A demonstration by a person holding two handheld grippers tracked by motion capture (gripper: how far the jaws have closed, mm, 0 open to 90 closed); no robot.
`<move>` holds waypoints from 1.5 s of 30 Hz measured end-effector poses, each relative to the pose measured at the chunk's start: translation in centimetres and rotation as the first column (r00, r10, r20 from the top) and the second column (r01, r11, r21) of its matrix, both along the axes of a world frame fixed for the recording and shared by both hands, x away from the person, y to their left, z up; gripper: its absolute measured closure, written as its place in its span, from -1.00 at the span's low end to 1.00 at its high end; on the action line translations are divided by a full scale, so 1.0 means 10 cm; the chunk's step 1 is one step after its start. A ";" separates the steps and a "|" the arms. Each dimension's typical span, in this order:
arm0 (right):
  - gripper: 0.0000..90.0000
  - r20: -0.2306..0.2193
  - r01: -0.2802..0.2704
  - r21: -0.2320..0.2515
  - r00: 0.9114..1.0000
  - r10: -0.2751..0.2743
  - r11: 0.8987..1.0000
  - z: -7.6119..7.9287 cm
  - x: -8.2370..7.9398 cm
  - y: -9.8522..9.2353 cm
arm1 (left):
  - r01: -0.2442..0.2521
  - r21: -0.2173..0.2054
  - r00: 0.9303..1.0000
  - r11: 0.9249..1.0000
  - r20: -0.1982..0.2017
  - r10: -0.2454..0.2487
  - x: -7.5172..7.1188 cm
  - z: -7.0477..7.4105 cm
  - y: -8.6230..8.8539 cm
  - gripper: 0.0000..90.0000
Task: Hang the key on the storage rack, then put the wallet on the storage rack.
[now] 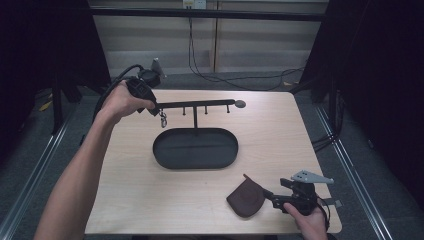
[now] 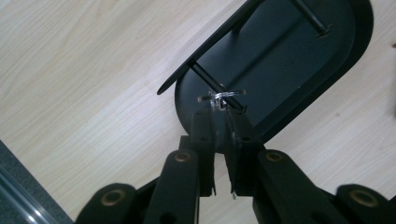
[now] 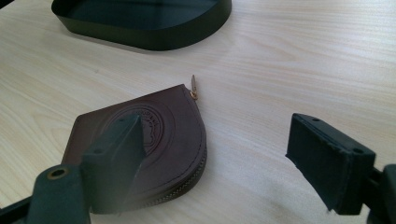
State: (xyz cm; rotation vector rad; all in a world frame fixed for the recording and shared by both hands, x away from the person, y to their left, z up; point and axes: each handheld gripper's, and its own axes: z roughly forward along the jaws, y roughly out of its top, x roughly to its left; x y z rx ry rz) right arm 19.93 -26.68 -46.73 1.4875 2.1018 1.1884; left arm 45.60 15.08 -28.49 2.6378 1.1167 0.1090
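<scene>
Left gripper (image 1: 156,111) at left end of rack bar (image 1: 200,104), near tabletop's far left corner; jaws nearly together, narrow gap in left gripper view, pads just off key ring (image 2: 223,96). Ring hangs on leftmost peg (image 2: 210,83), directly ahead of tips, above left end of oval tray (image 1: 165,157). Bar's long axis parallel to far edge. Judgement: ring hung, retreat must go back along jaw line. Right gripper (image 3: 224,154) spread wide near right front corner, beside brown pouch (image 3: 159,135), holding nothing.
</scene>
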 end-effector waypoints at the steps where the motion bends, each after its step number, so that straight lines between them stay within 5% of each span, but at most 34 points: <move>1: -0.59 0.002 -0.001 -0.001 1.000 0.001 1.000 0.00 0.00 0.00 | 0.003 -0.015 1.000 1.000 0.004 -0.003 -0.01 -0.01 0.01 0.77; 20: -0.59 0.006 -0.001 -0.005 1.000 0.001 1.000 0.01 -0.02 0.00 | 0.017 -0.160 0.995 0.987 0.101 -0.001 -0.37 -0.22 0.23 0.29; 24: -0.59 0.002 -0.002 -0.007 1.000 0.002 1.000 0.00 -0.01 0.01 | 0.016 -0.165 0.993 0.986 0.121 0.004 -0.45 -0.27 0.27 0.19; 26: -0.59 0.004 -0.001 -0.006 1.000 0.001 1.000 0.00 -0.01 0.01 | -0.019 -0.179 0.990 0.984 0.138 0.044 -0.50 -0.33 0.34 0.15; 33: -0.59 -0.003 0.005 -0.005 1.000 -0.005 1.000 0.00 0.01 0.01 | -0.038 -0.251 0.982 0.967 0.171 0.083 -0.64 -0.48 0.49 0.05; 36: -0.59 -0.002 0.004 -0.006 1.000 -0.004 1.000 0.00 0.01 0.02 | -0.036 -0.303 0.980 0.952 0.177 0.094 -0.70 -0.55 0.53 -0.03; 38: -0.58 -0.002 0.004 -0.004 1.000 -0.004 1.000 0.00 0.01 0.02 | -0.022 -0.301 0.981 0.953 0.177 0.079 -0.75 -0.61 0.54 -0.13; 45: -0.59 -0.001 0.003 -0.004 1.000 -0.003 1.000 0.00 0.00 0.01 | 0.008 -0.355 0.973 0.935 0.217 0.074 -0.94 -0.79 0.61 -0.52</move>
